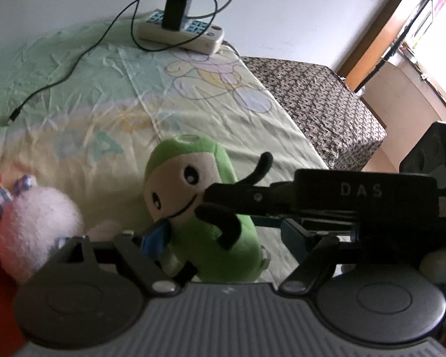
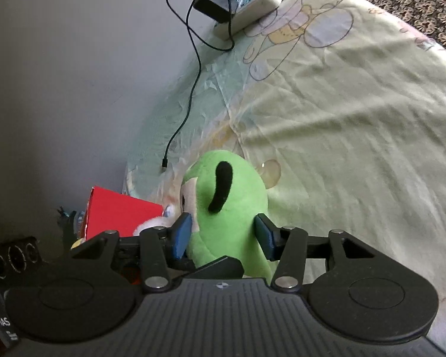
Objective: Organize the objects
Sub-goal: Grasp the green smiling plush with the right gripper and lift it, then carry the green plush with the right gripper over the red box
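Your right gripper (image 2: 223,238) has its blue pads pressed into both flanks of the green plush toy (image 2: 226,208), so it is clamped on the toy low on its soft body, and that is the risk: the stuffing can compress and let the toy slide out, or the heavy head can tip it over once you lift. In the left wrist view the toy (image 1: 193,208) stands at 6 o'clock, with the right gripper's black finger crossing in from 3 o'clock; your left gripper (image 1: 223,238) shows one blue pad touching the toy's side, but I cannot tell whether it is spread or closed, and the two tools could collide if you swing. A white fluffy toy (image 1: 35,226) sits at 8 o'clock beside a red box (image 2: 119,214); brushing either could topple it. The surface is a bed under a pale, wrinkled cartoon-print sheet (image 2: 342,119), with a power strip (image 1: 181,29), charger and loose black cable (image 1: 71,68) at 12 o'clock against a plain wall, and a doorway at 2 o'clock.
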